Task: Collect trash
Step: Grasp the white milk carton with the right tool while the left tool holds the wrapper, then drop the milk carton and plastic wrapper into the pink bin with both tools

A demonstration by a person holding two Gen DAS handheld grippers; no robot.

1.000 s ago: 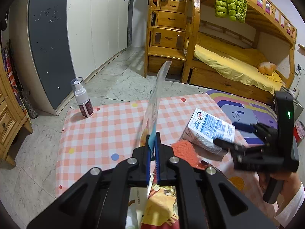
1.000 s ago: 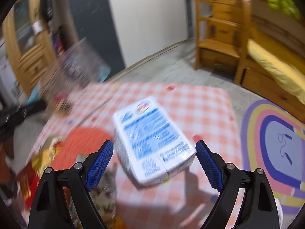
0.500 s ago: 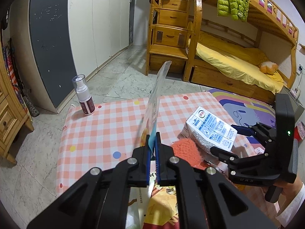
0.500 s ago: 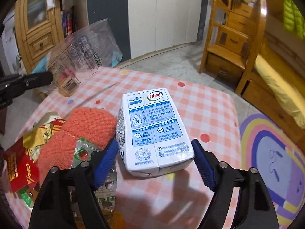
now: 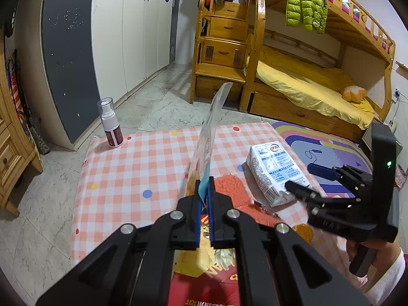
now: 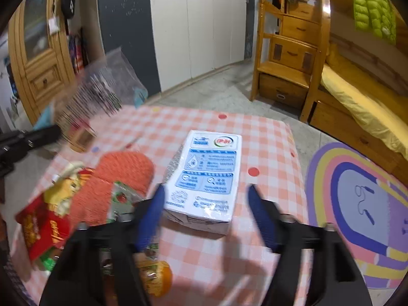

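Note:
My left gripper (image 5: 203, 182) is shut on a clear plastic wrapper (image 5: 207, 137) that stands up edge-on above the checked table (image 5: 142, 163); the wrapper also shows blurred in the right wrist view (image 6: 99, 102). A white and blue milk carton (image 6: 206, 176) lies flat on the table. My right gripper (image 6: 205, 191) is open, its blue pads either side of the carton's near end, apart from it. It also shows in the left wrist view (image 5: 304, 176) beside the carton (image 5: 275, 168).
An orange knitted cloth (image 6: 119, 178), a red and yellow snack packet (image 6: 48, 219), a green foil wrapper (image 6: 122, 199) and an orange round thing (image 6: 155, 278) lie at the table's near left. A spray bottle (image 5: 110, 123) stands at the far left corner. A bunk bed (image 5: 306, 84) stands behind.
My right gripper has moved forward and swung round so its open fingers straddle the carton's near end. The left gripper still holds the wrapper upright.

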